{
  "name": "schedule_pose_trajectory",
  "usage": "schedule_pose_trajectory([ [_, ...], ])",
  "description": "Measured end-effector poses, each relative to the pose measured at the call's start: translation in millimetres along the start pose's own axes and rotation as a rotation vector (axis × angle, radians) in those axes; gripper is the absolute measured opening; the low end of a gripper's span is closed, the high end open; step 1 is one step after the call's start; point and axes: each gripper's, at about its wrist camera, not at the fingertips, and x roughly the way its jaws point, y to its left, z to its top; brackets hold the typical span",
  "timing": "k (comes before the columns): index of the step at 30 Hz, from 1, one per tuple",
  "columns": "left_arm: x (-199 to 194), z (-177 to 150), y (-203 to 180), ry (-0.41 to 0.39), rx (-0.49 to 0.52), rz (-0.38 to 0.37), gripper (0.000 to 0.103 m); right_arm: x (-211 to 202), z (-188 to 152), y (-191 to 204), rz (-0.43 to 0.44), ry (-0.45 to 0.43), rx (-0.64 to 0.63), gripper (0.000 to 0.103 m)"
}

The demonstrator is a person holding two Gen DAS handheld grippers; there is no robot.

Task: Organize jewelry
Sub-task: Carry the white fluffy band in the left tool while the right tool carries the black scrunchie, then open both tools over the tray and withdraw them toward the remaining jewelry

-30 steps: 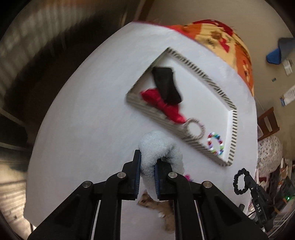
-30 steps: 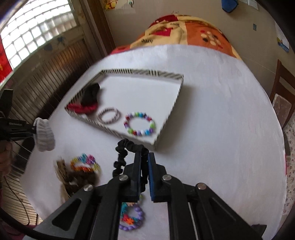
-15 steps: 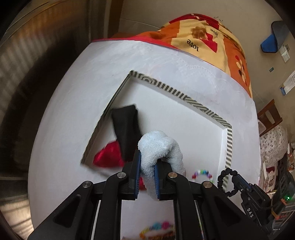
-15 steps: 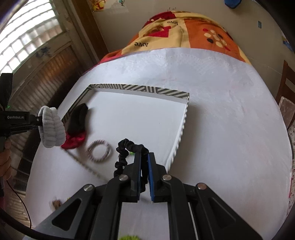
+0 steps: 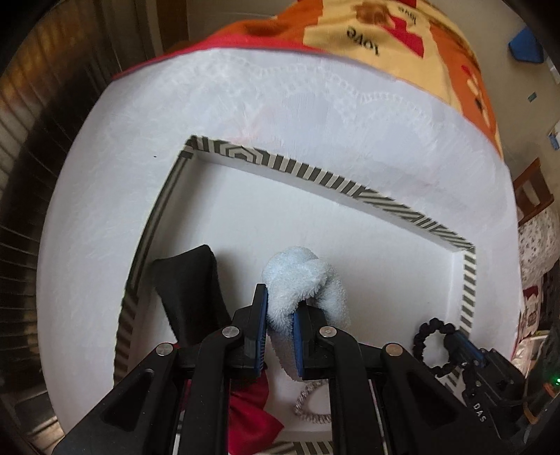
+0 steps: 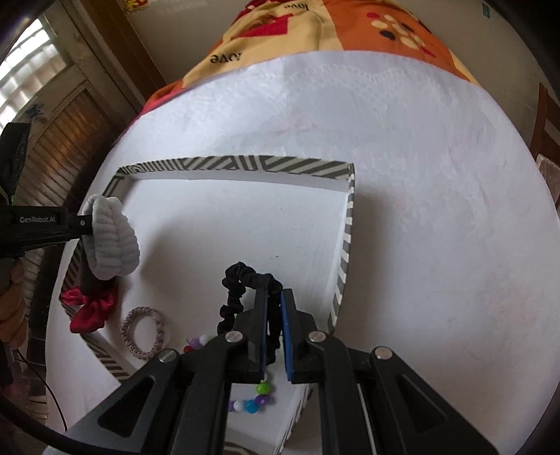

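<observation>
White table (image 6: 437,210); left claw (image 5: 280,332) grips fluffy scrunchie (image 5: 301,280); right claw (image 6: 274,332) grips black scrunchie (image 6: 234,297), hiding beads (image 6: 250,402)

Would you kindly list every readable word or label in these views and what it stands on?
"GenRobot.AI": side of the left gripper.
"DAS": body of the right gripper; possibly cut off.
"love": upside down on the patterned cloth.
Wall papers: too small to read.

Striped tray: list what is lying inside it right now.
Inside the striped tray: a black cloth, red scrunchie, braided hair tie and colorful bead bracelet, partly hidden by the right gripper.
</observation>
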Motion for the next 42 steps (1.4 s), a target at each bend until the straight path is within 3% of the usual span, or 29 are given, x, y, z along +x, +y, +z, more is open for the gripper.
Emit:
schedule_pose_trajectory([
  [5, 8, 3, -7, 0.019, 0.025, -0.009, 0.000, 4, 2, -5, -0.014, 0.012, 0.024, 0.008],
  [7, 6, 5, -8, 0.015, 0.013, -0.042, 0.000, 4, 2, -7, -0.005, 0.020, 0.038, 0.018],
  [8, 4, 5, -7, 0.008, 0.004, -0.064, 0.008, 3, 2, -6, 0.004, 0.017, 0.037, 0.020],
  [9, 0, 5, -5, -0.005, -0.008, -0.084, 0.018, 0, 1, -5, 0.016, 0.010, 0.034, 0.030],
  [12, -14, 6, -1, -0.045, -0.034, -0.120, 0.031, -12, 0, 1, 0.045, -0.013, 0.029, 0.068],
  [15, -28, 6, 6, -0.068, -0.055, -0.142, 0.037, -31, -3, 5, 0.073, -0.054, 0.034, 0.069],
  [24, -47, -7, 17, -0.044, -0.081, -0.174, 0.037, -81, -25, 5, 0.088, -0.124, 0.059, 0.069],
  [29, -60, -29, 7, -0.046, -0.069, -0.187, 0.037, -107, -50, 2, 0.080, -0.149, 0.072, 0.069],
  [36, -82, -57, -10, -0.047, -0.058, -0.260, 0.037, -150, -93, -5, 0.067, -0.165, 0.057, 0.069],
  [42, -109, -82, -10, -0.077, -0.099, -0.304, 0.037, -186, -126, -22, 0.068, -0.185, 0.058, 0.070],
])
